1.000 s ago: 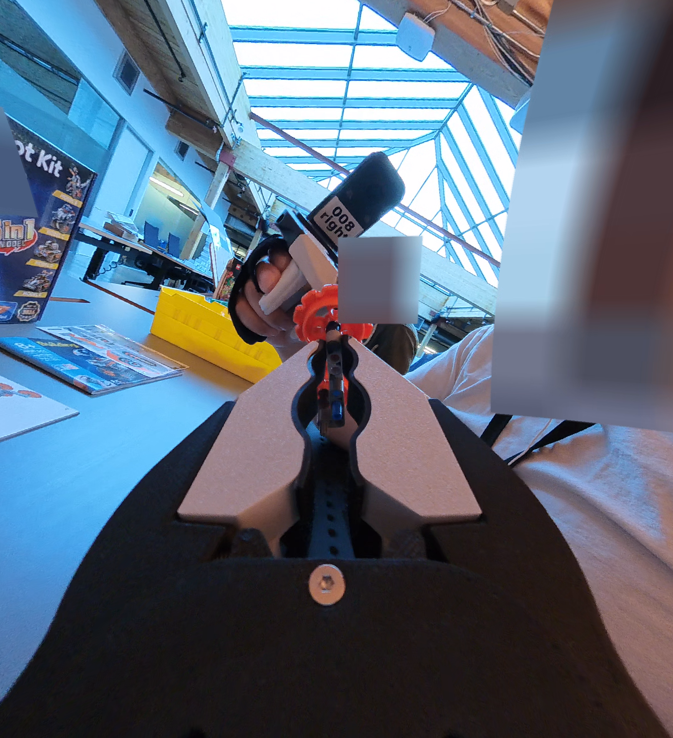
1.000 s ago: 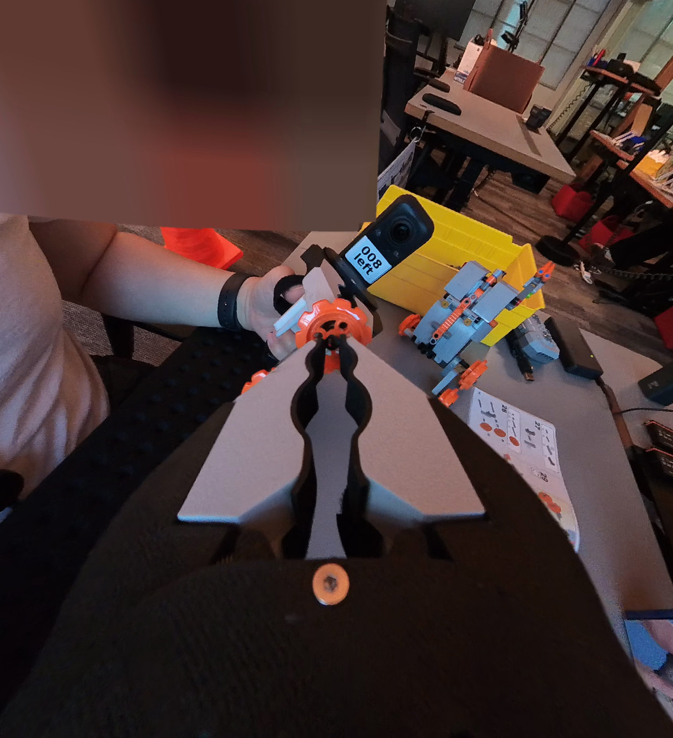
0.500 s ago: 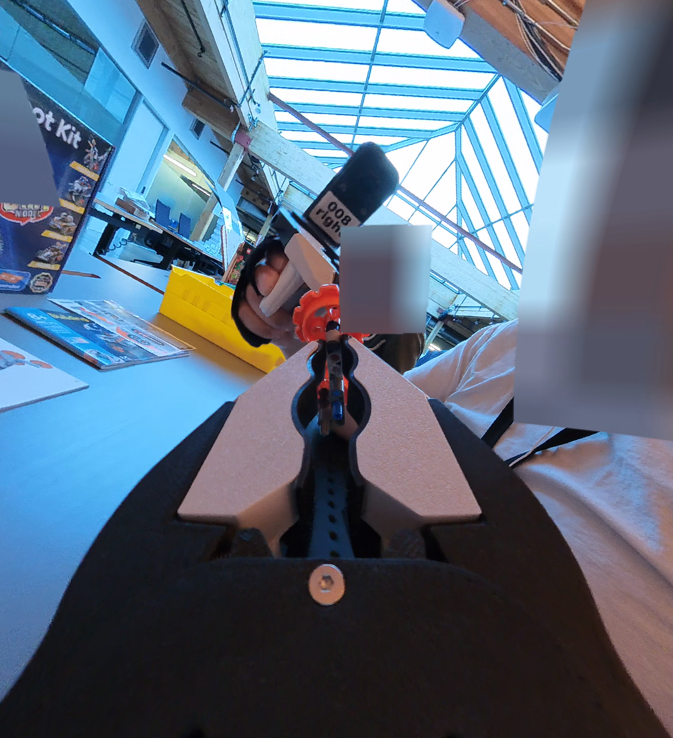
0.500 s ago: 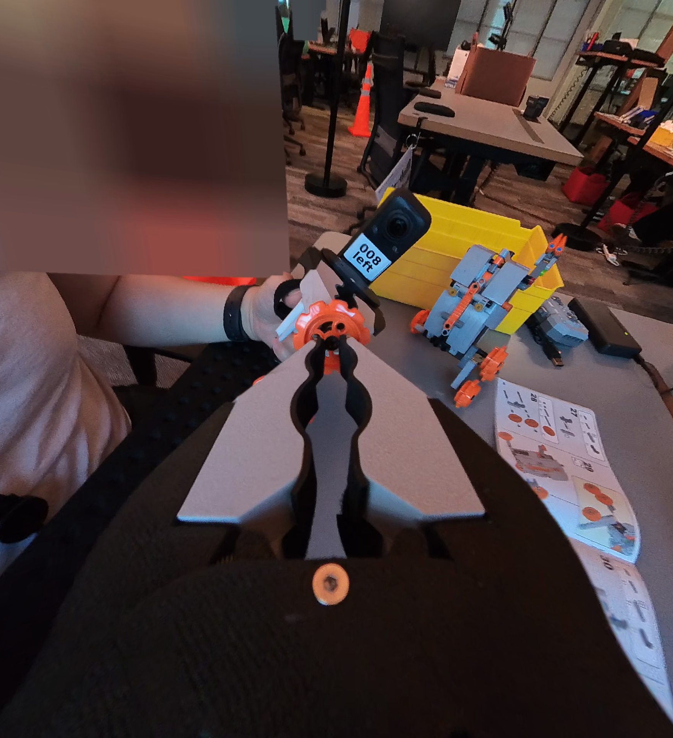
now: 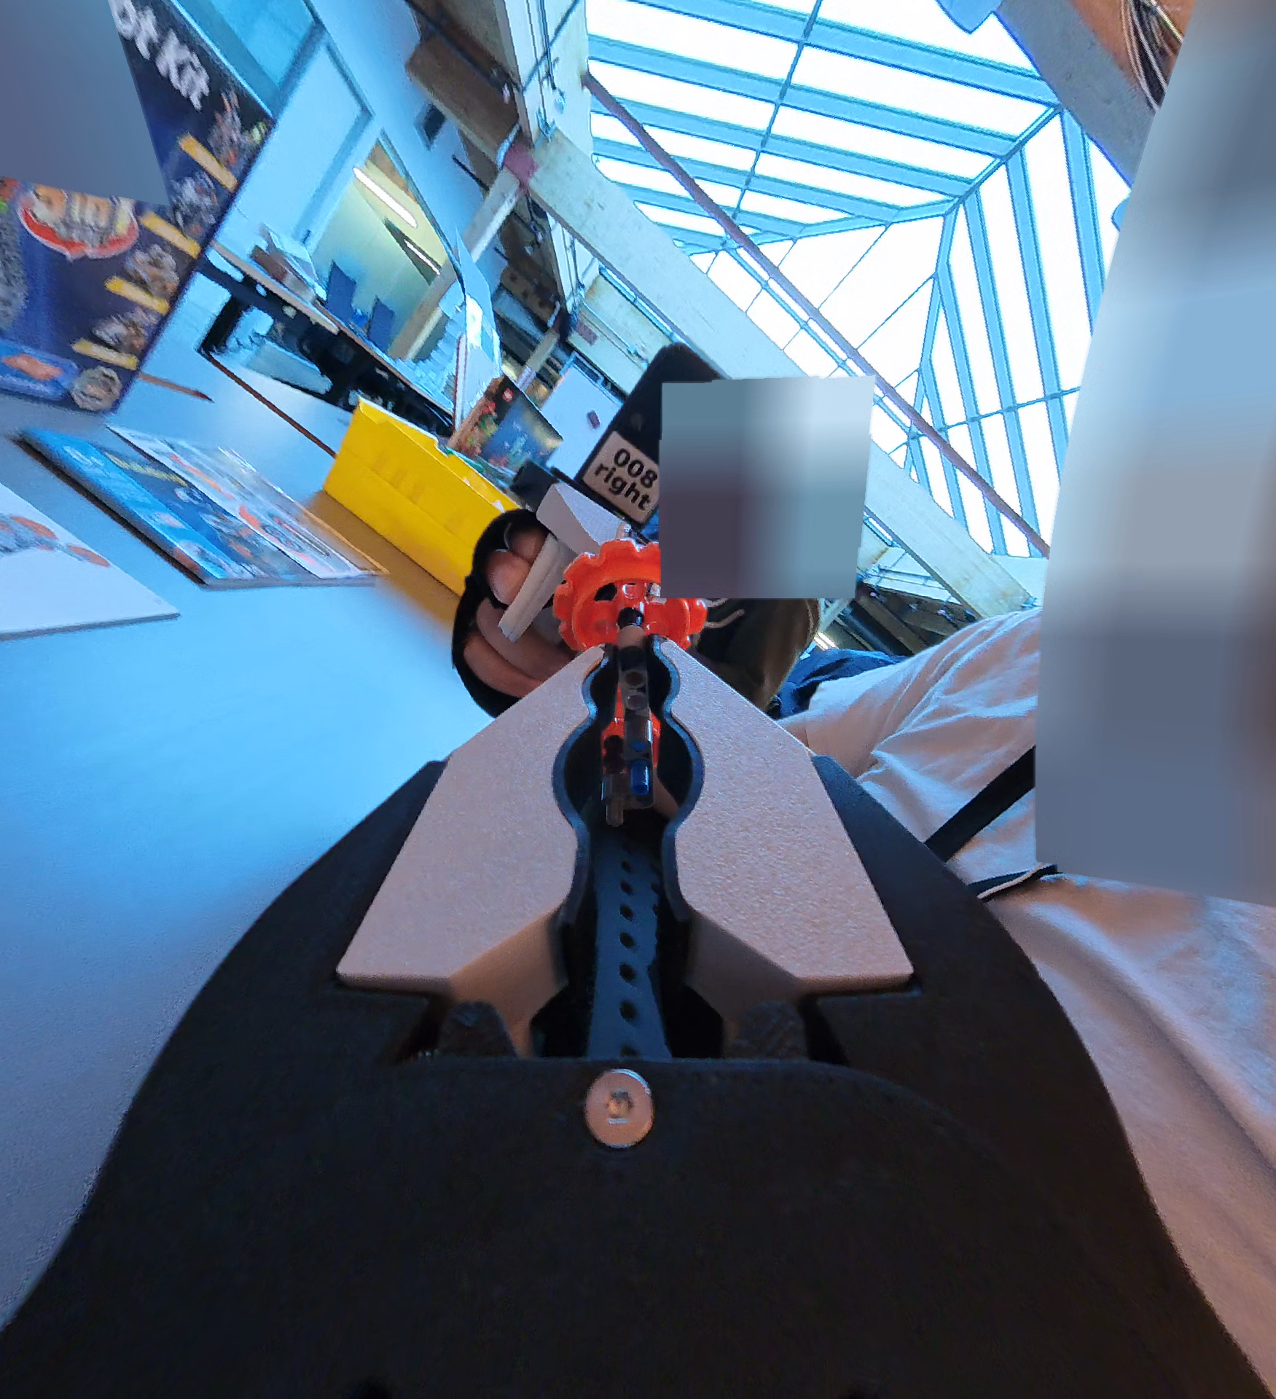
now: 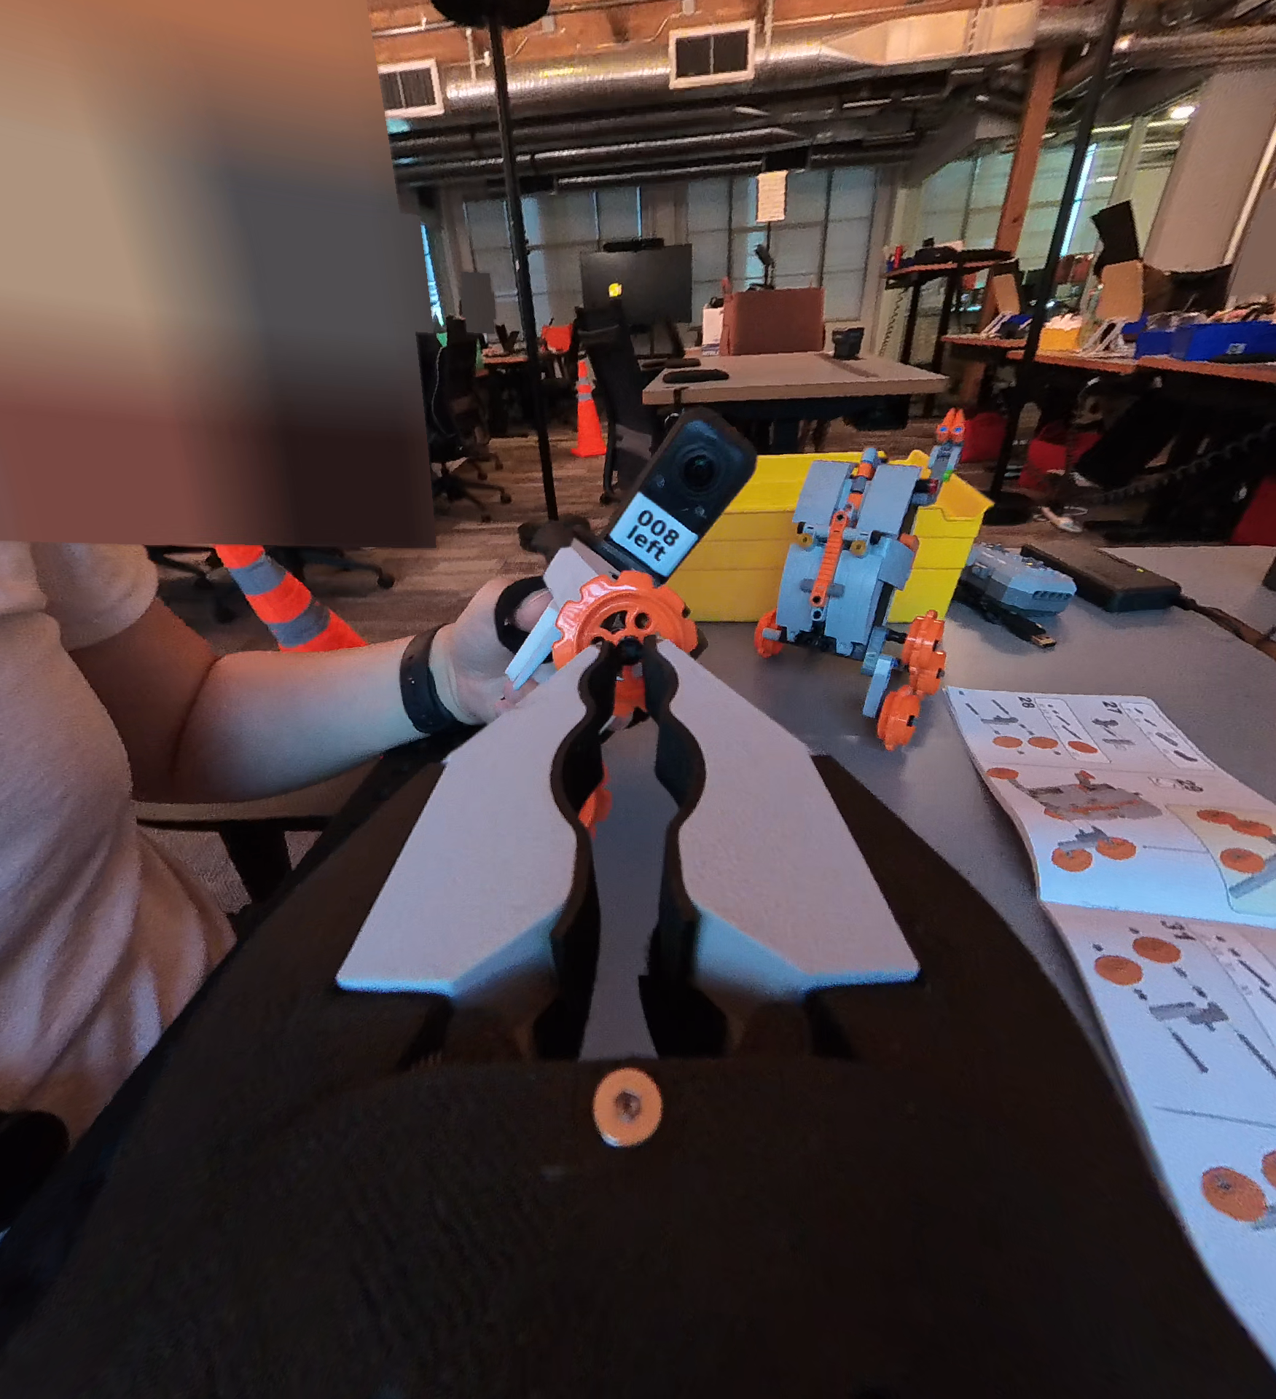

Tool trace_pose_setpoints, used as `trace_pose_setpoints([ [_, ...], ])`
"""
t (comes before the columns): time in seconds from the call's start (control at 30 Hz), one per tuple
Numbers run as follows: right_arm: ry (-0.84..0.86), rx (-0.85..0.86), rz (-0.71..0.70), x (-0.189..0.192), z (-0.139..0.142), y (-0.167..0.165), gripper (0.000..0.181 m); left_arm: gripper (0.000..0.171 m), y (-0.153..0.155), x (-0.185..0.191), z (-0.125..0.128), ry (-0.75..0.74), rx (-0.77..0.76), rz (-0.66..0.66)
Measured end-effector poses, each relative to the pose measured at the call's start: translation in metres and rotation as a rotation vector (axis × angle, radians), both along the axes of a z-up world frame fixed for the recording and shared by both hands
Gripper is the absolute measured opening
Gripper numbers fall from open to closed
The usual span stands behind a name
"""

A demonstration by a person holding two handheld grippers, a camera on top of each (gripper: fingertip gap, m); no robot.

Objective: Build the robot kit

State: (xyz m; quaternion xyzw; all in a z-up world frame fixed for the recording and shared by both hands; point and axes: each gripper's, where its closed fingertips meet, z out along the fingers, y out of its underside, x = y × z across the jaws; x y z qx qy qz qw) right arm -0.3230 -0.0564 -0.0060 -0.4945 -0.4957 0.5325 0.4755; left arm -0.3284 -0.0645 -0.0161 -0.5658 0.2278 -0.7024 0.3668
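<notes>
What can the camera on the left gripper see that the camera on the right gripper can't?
Only the left wrist view shows the glass roof, a dark toy box and a black beam with holes between its own fingers. Only the right wrist view shows the grey and orange toy robot, a traffic cone and a black charger. Both show the orange gear where the two grippers meet, the yellow bin and building booklets.

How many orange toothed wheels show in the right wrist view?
4 orange toothed wheels: one at the right hand-held gripper's tips, three on the grey brick model on the table. An orange piece glimpsed between the fingers may be a fifth.
</notes>
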Motion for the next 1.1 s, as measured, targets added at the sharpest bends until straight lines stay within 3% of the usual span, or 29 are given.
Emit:
trace_pose_setpoints([
  [0.17, 0.116, -0.014, -0.067, 0.008, -0.001, -0.011, 0.006, 0.005, -0.011, 0.008, -0.004, -0.013, -0.037, -0.082],
  [0.33, 0.119, -0.12, -0.032, 0.015, -0.01, -0.014, 0.006, 0.004, -0.014, 0.014, -0.012, 0.021, -0.061, -0.118],
  [0.63, 0.029, -0.172, 0.054, 0.019, -0.027, -0.013, 0.006, 0.005, -0.012, 0.017, -0.026, 0.095, -0.107, -0.135],
  [0.9, -0.097, -0.159, 0.038, 0.021, -0.046, -0.009, 0.006, 0.005, -0.008, 0.02, -0.042, 0.17, -0.156, -0.137],
  [1.1, -0.055, -0.201, 0.059, 0.019, -0.043, -0.01, 0.006, 0.005, -0.009, 0.018, -0.038, 0.145, -0.157, -0.151],
])
